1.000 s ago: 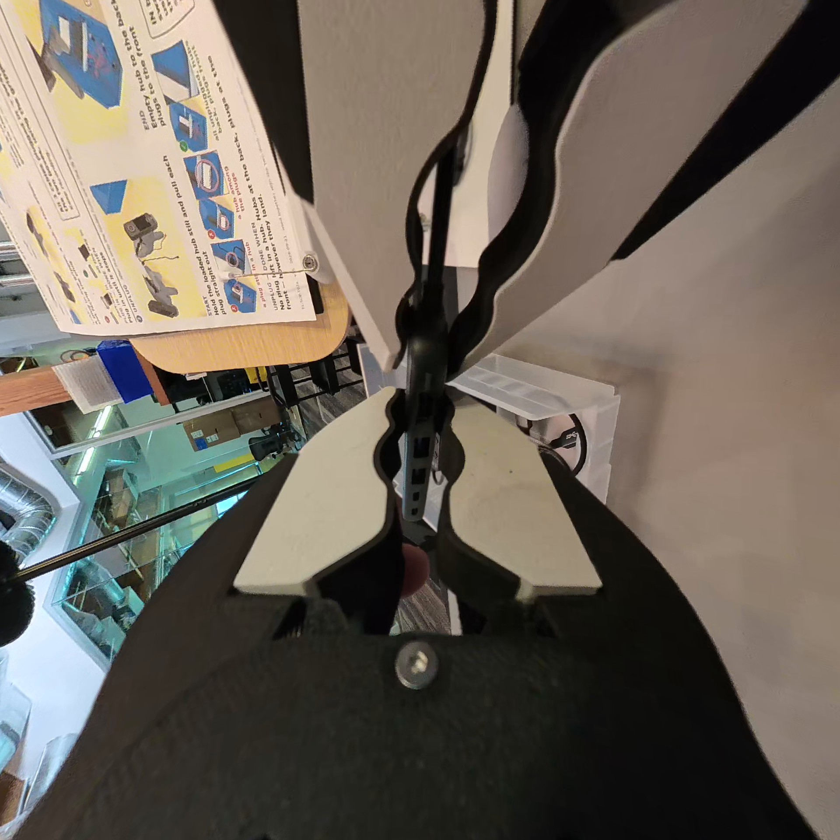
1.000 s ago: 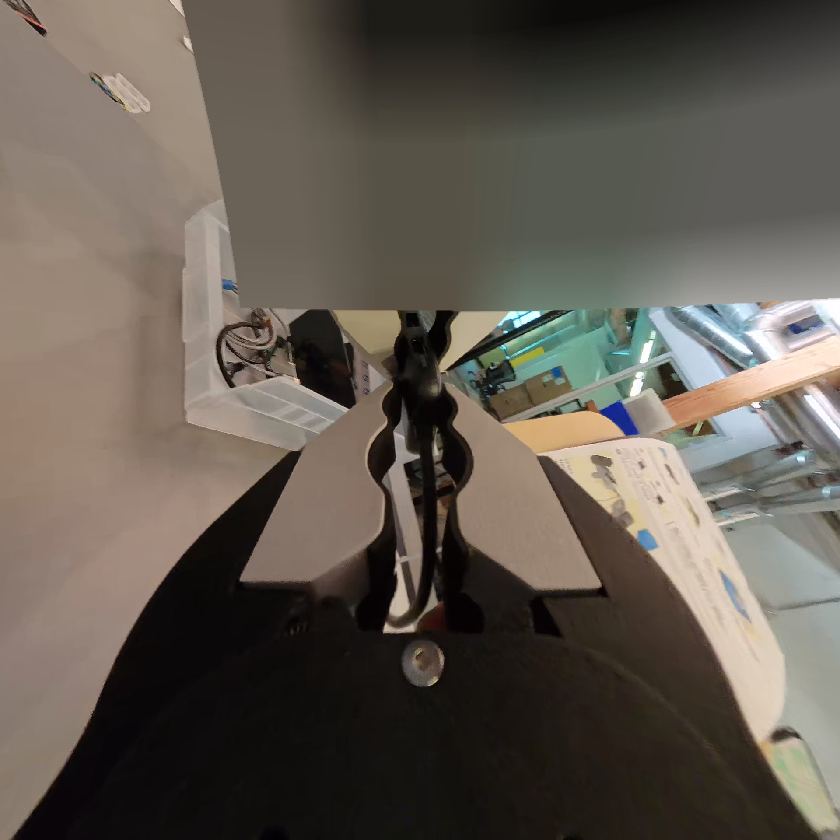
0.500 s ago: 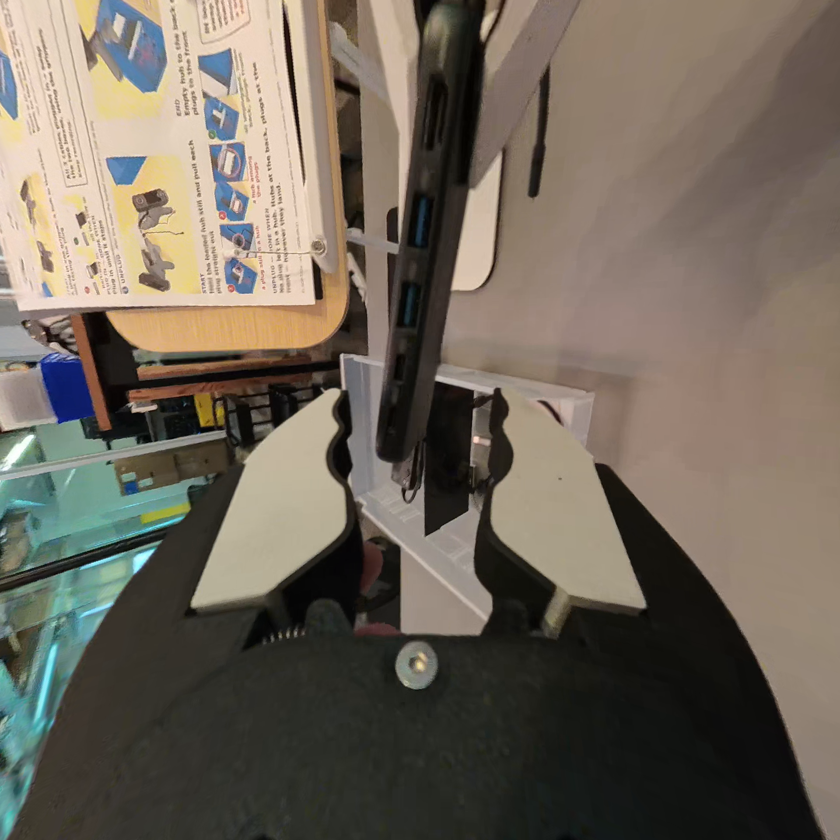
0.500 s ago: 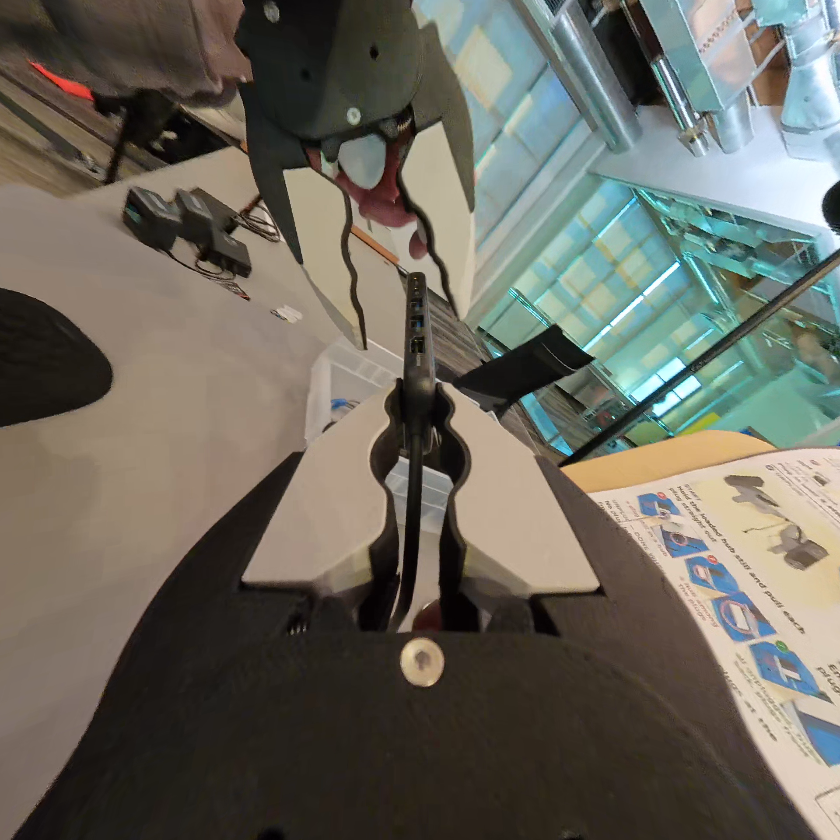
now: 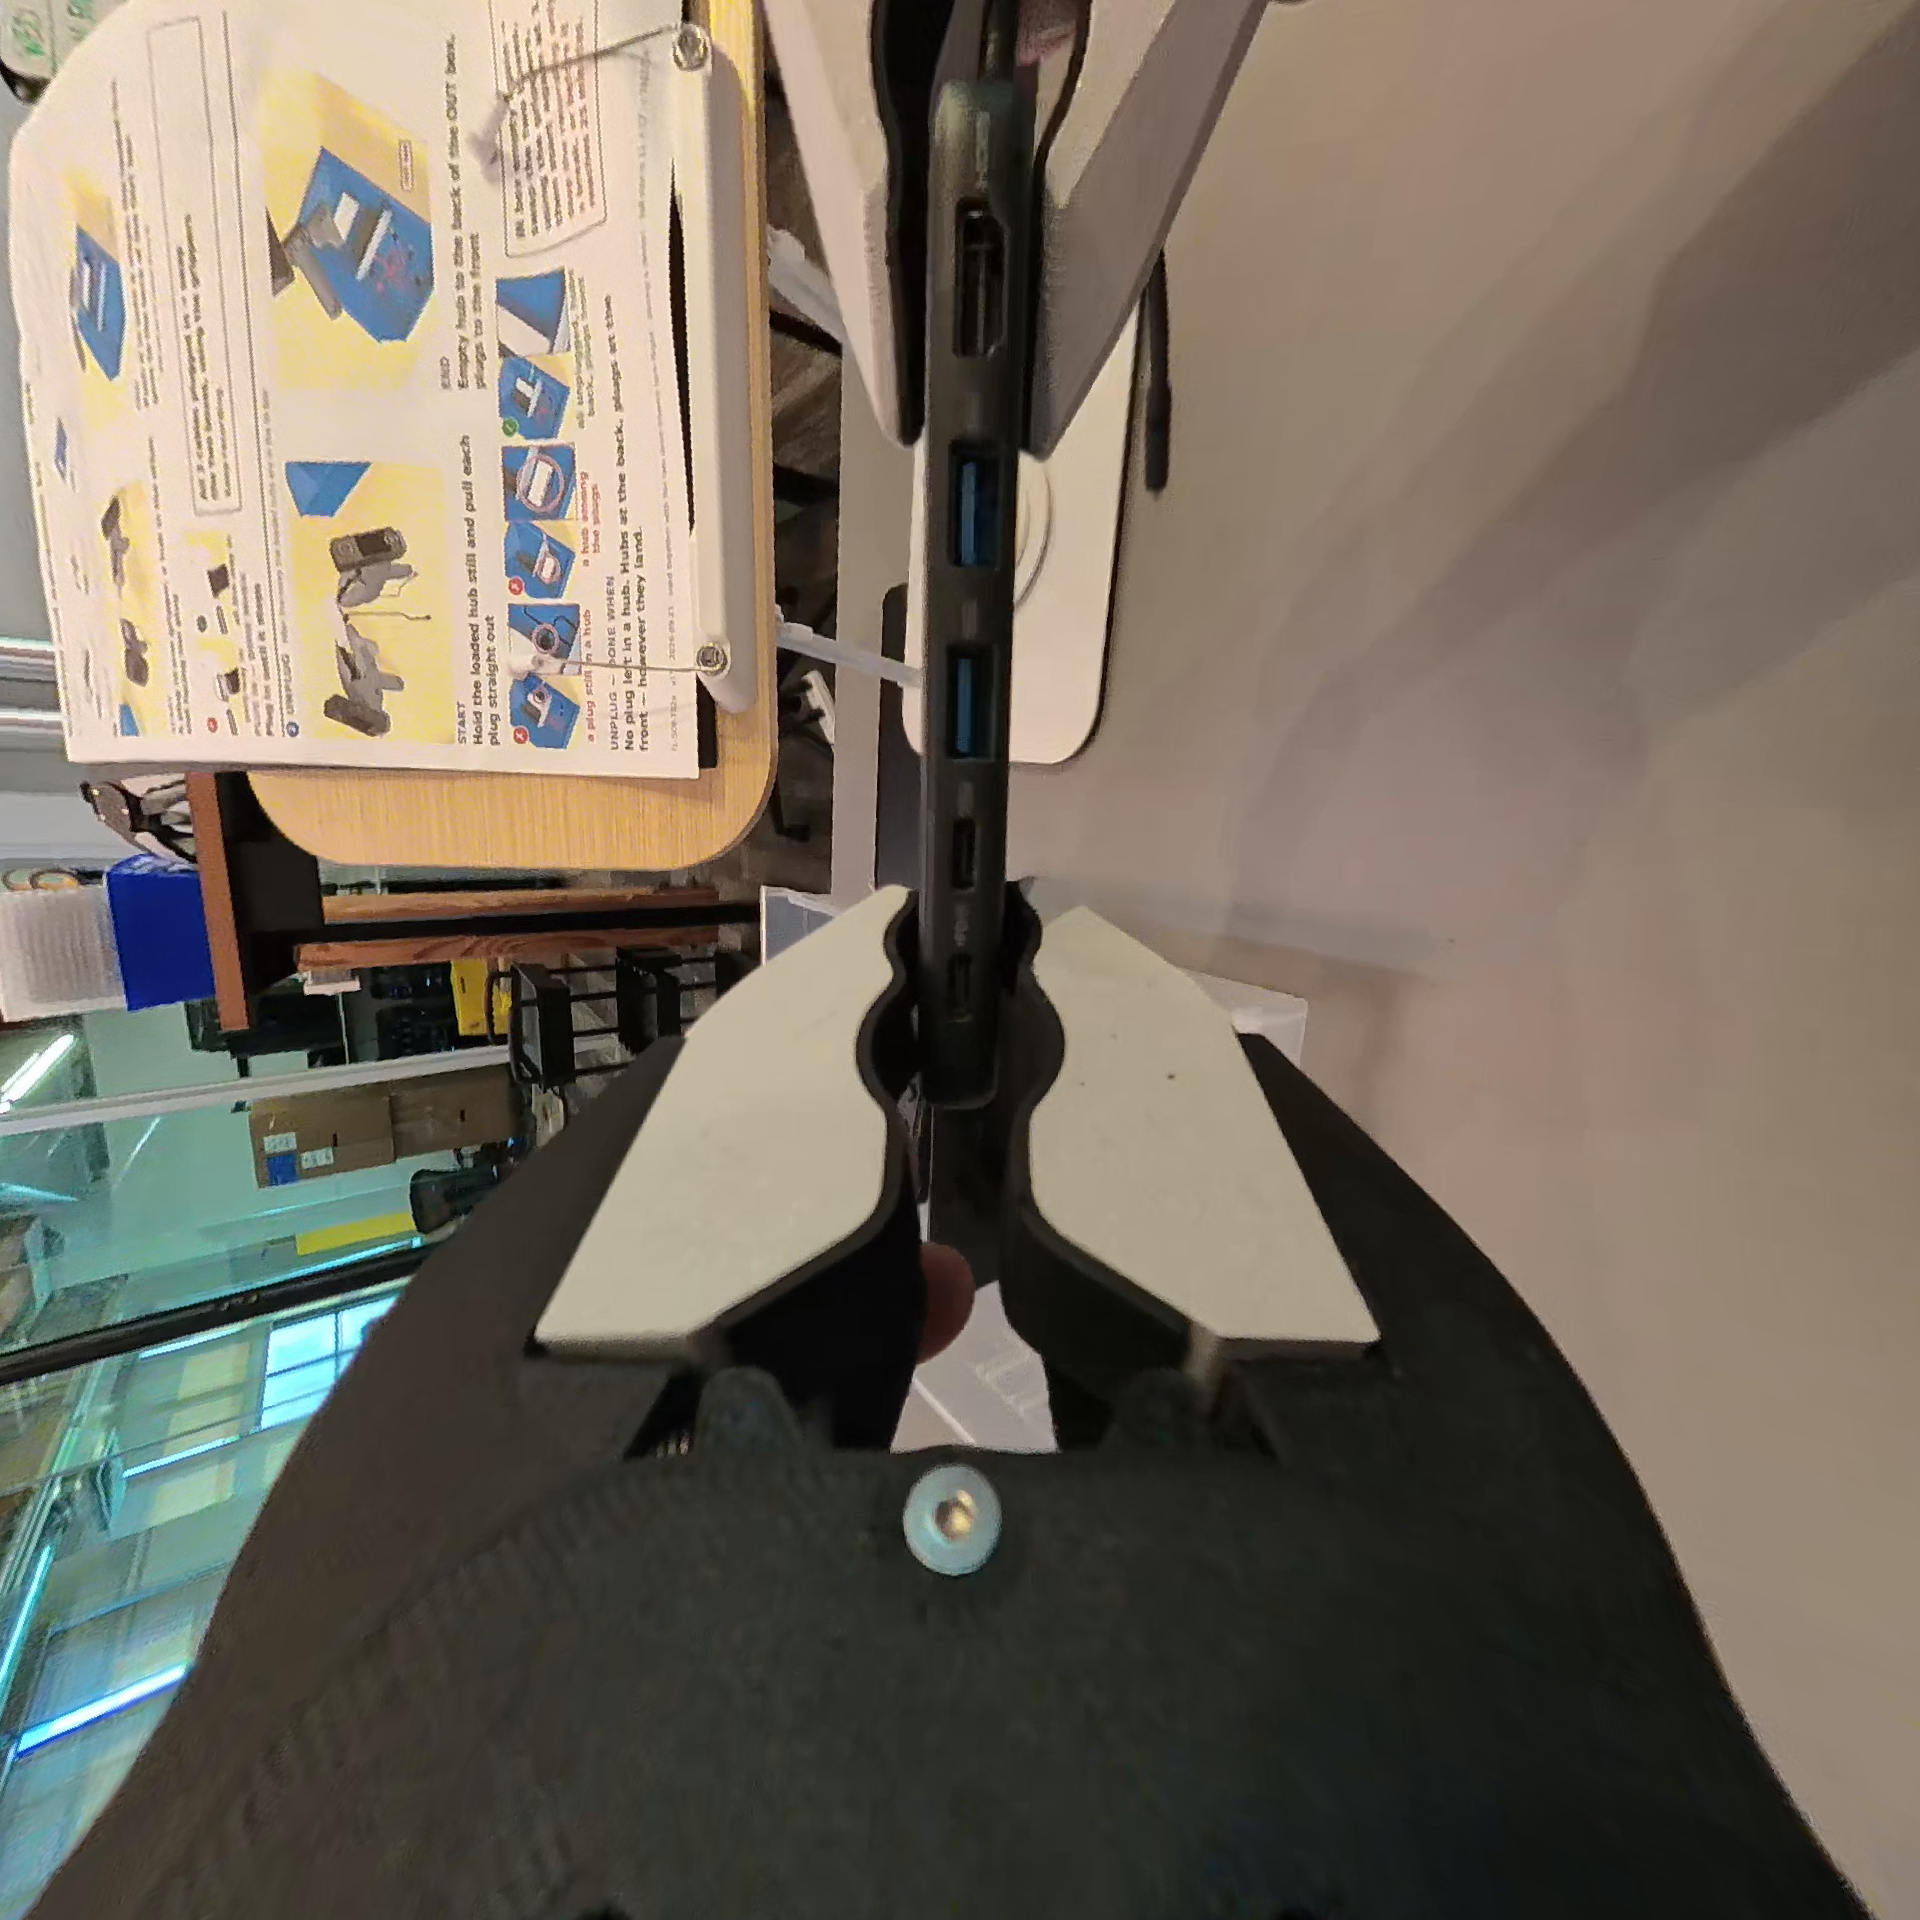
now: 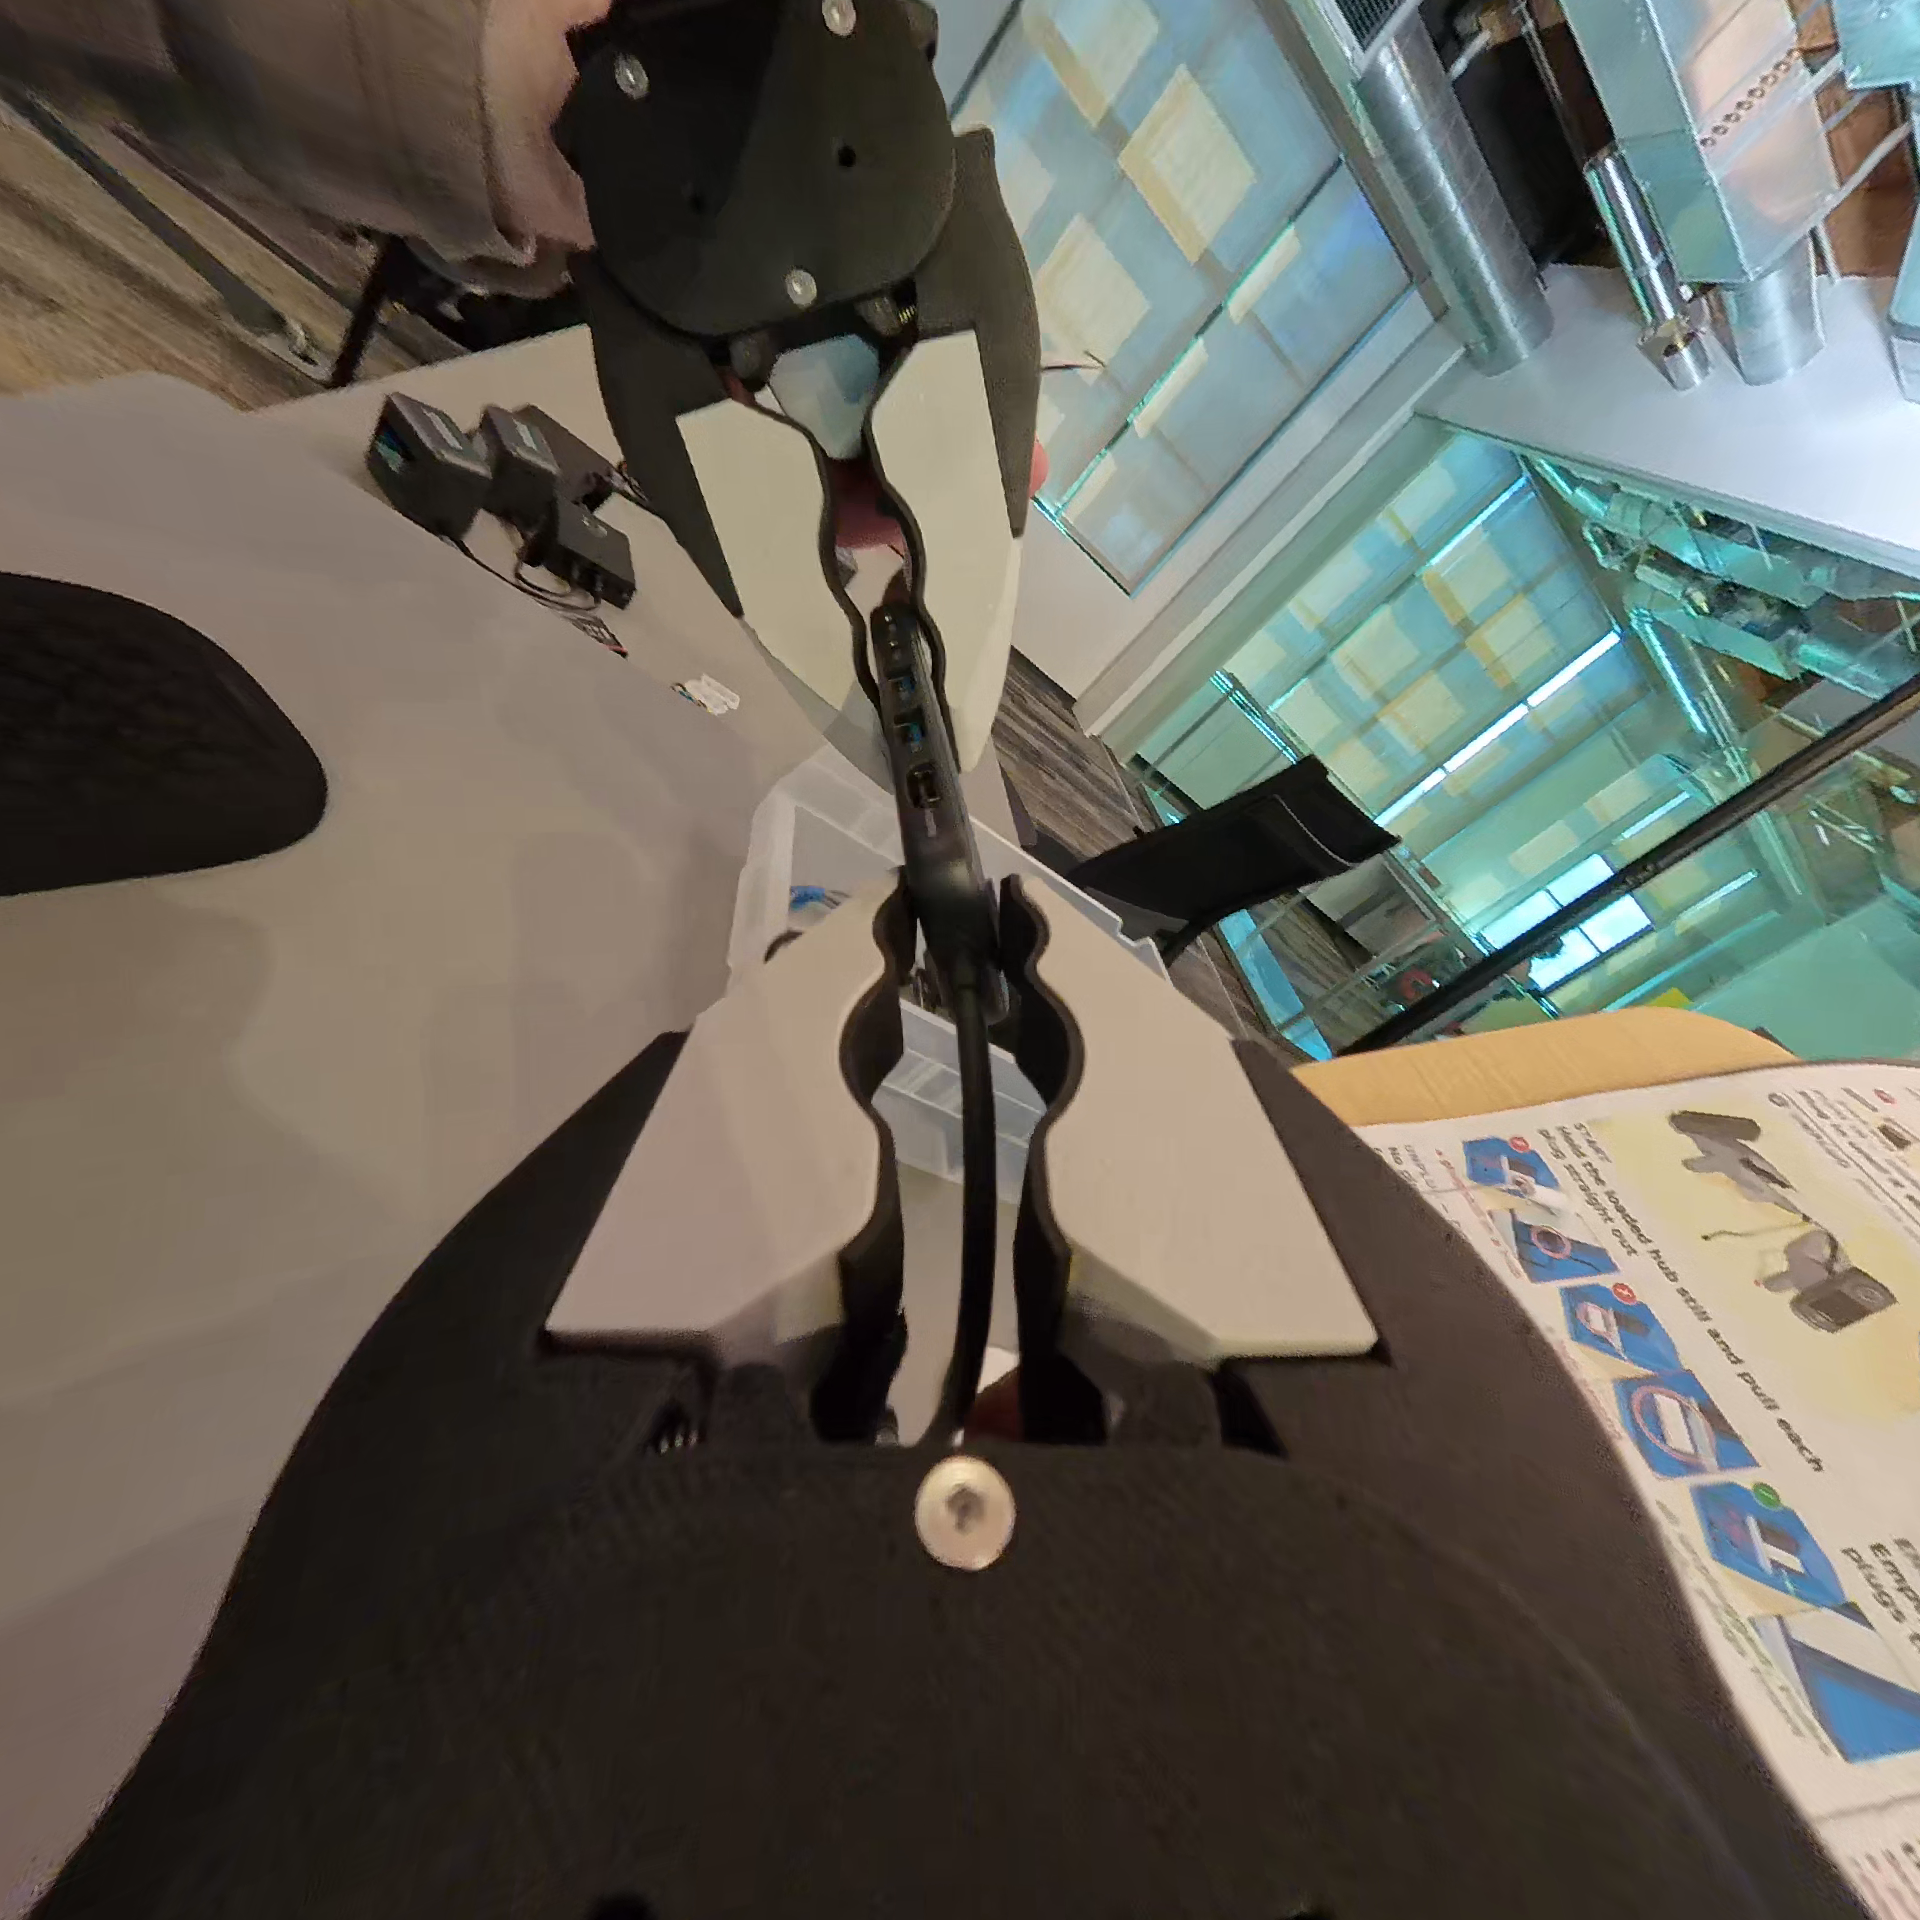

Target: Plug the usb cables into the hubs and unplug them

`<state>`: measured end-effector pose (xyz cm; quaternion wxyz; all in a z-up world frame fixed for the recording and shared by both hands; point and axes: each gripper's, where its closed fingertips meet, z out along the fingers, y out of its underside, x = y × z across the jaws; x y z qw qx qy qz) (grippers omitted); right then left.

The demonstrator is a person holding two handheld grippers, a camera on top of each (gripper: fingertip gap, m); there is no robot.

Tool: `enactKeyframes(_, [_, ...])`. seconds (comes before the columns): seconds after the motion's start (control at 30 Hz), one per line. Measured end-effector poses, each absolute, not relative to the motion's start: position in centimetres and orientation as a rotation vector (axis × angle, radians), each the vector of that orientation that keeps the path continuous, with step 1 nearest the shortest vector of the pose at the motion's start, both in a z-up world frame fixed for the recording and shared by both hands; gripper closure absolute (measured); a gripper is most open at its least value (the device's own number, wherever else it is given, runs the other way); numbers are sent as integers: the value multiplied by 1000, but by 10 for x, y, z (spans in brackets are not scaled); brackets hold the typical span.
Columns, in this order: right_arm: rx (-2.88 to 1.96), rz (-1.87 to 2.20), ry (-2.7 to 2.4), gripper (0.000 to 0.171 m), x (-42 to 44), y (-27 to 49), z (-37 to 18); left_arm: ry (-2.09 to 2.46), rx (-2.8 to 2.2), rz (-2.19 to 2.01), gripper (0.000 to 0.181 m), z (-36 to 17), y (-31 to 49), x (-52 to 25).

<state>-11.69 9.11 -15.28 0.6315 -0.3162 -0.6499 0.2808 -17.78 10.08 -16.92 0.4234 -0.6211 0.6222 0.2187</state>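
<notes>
A slim dark grey USB hub (image 5: 971, 623) with two blue ports is held in the air between both grippers, end to end. My left gripper (image 5: 961, 914) is shut on the hub's near end in the left wrist view. My right gripper (image 6: 951, 894) is shut on the hub's (image 6: 920, 769) other end, where its black cable (image 6: 977, 1143) comes out and runs back between the fingers. The right gripper (image 5: 971, 442) shows at the top of the left wrist view, and the left gripper (image 6: 904, 743) at the top of the right wrist view. No plug shows in the visible ports.
Below lies a grey table (image 5: 1558, 727). A clear plastic bin (image 6: 821, 831) stands at its edge. Black adapters (image 6: 499, 468) with wires and a black mat (image 6: 125, 748) lie on the table. A printed instruction sheet (image 5: 364, 395) is fixed to a wooden board. My right fingertips sit around 7 cm from my left ones.
One second ago both grippers pinched the hub close together. Half a second ago my left gripper was open and drawn back. Now it is shut on the hub's end again. The right kept its hold.
</notes>
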Motion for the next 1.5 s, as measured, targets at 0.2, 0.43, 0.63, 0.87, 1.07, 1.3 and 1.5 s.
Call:
enactKeyframes(0.2, [-808, 460, -1474, 127, -116, 115, -157, 1479, -1611, 669, 169, -170, 109, -188])
enactKeyframes(0.43, [-936, 619, -1522, 137, -86, 113, -145, 1288, -1666, 786, 169, -174, 115, -203])
enactKeyframes(0.63, [-1100, 646, -1661, 113, -48, 113, -161, 1347, -1581, 770, 169, -204, 114, -174])
enactKeyframes(0.87, [-1352, 699, -1870, 88, -53, 111, -230, 1466, -1323, 885, 169, -220, 129, -124])
enactKeyframes(1.07, [-1517, 583, -2033, 108, -52, 123, -296, 1563, -1176, 891, 169, -238, 138, -94])
enactKeyframes(1.3, [-1612, 673, -2044, 121, -46, 131, -326, 1594, -1163, 864, 169, -273, 153, -89])
enactKeyframes(1.5, [-1673, 495, -2089, 121, -36, 146, -349, 1625, -1359, 672, 146, -306, 149, -90])
